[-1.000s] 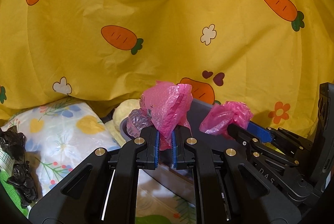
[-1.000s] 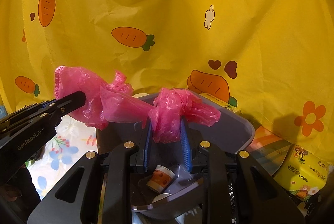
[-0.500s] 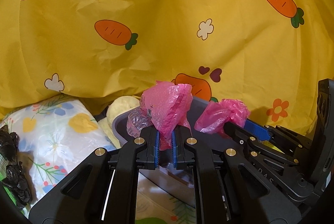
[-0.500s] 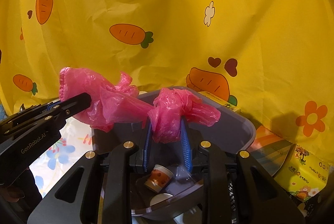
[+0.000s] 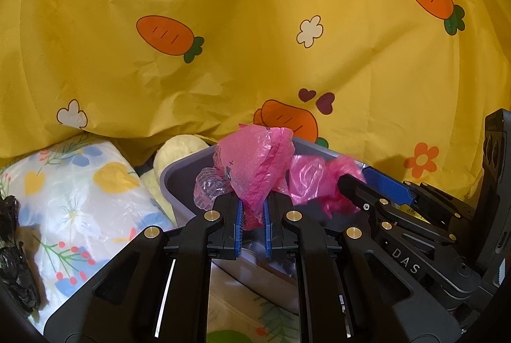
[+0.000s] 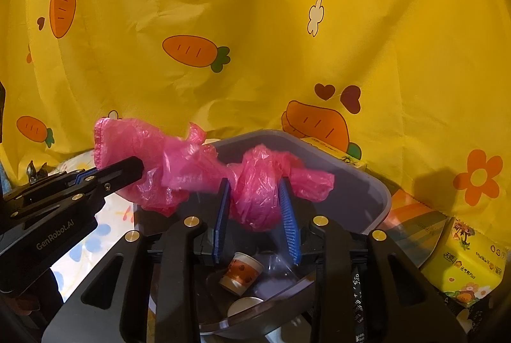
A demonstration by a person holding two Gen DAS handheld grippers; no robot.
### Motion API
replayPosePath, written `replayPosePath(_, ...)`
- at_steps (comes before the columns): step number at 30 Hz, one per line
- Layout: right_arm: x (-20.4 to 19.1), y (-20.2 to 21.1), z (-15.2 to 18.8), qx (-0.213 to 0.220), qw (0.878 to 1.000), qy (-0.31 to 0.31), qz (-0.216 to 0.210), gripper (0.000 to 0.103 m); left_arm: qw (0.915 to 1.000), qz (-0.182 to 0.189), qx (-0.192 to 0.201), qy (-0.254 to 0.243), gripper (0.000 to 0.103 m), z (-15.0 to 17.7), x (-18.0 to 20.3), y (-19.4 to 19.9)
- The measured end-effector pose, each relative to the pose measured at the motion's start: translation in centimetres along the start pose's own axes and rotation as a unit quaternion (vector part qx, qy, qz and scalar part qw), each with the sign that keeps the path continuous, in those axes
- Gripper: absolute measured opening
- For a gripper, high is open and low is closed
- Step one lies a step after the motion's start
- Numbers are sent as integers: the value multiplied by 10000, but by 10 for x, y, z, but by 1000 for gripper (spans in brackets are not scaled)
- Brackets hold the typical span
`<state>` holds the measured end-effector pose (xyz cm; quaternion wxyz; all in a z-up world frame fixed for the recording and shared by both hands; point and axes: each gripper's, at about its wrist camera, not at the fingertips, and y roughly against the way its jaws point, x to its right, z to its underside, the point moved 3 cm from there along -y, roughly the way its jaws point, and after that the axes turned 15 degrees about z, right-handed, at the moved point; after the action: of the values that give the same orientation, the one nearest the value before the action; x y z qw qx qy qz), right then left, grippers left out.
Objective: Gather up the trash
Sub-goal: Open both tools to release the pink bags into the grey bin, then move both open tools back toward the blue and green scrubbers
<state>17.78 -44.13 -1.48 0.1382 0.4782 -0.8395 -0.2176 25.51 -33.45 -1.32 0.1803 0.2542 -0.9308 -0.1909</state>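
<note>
A pink plastic bag (image 5: pixel 255 157) hangs over an open grey bin (image 5: pixel 179 180), stretched between both grippers. My left gripper (image 5: pixel 252 205) is shut on one bunched end of it. In the right wrist view the left gripper (image 6: pixel 134 165) comes in from the left, clamping that end. My right gripper (image 6: pixel 254 183) has its jaws opening. The bag's twisted wad (image 6: pixel 255 193) still fills the gap and touches both blue pads. Inside the bin (image 6: pixel 377 193) lie a printed paper cup (image 6: pixel 242 272), a second cup (image 6: pixel 244 306) and clear plastic (image 6: pixel 287 288).
A yellow carrot-print cloth (image 5: pixel 255 55) closes off the whole background. Left of the bin are a floral white bag (image 5: pixel 80 199), a pale plush lump (image 5: pixel 179 151) and crumpled black bags (image 5: pixel 12 263). A yellow tissue pack (image 6: pixel 469 263) sits to the bin's right.
The right gripper's blue pads have spread wider around the pink wad. The left gripper has shifted slightly toward the bin, still clamped on its end of the bag.
</note>
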Motion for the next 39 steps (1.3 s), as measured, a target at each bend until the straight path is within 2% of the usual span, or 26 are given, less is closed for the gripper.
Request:
replayPosePath(2, 1, 0, 0, 12, 10000, -13, 23, 40, 10000, 0, -12, 2, 13, 1, 0, 0)
replayPosePath(3, 1, 0, 0, 17, 10000, -20, 31, 42, 10000, -13, -13, 28, 21, 1, -2, 0)
replayPosePath(4, 2, 0, 0, 24, 10000, -32, 39, 43, 10000, -42, -7, 69, 37, 1, -3, 1)
replayPosePath(5, 3, 0, 0, 41, 10000, -51, 57, 46, 9999, -83, 28, 124, 48, 1, -6, 3)
replayPosePath(6, 5, 0, 0, 59, 9999, -69, 77, 49, 9997, -106, 105, 184, 66, 2, -9, 7)
replayPosePath(7, 6, 0, 0, 71, 9999, -88, 92, 51, 9994, -144, 202, 246, 77, 1, -12, 11)
replayPosePath(10, 8, 1, 1, 87, 9998, -127, 133, 59, 9982, -389, 341, 315, 90, 1, -19, 21)
replayPosePath(15, 6, 7, 1, 200, 9994, -167, 207, 76, 9946, -935, 366, 275, 96, 5, -27, 40)
replayPosePath(20, -1, 17, 3, 326, 9992, -110, 207, 85, 9906, -1270, 425, 259, 97, 11, -31, 61)
replayPosePath(39, -16, 55, 18, 356, 9991, -99, 191, 87, 9779, -1986, 585, 282, 97, 41, -31, 134)
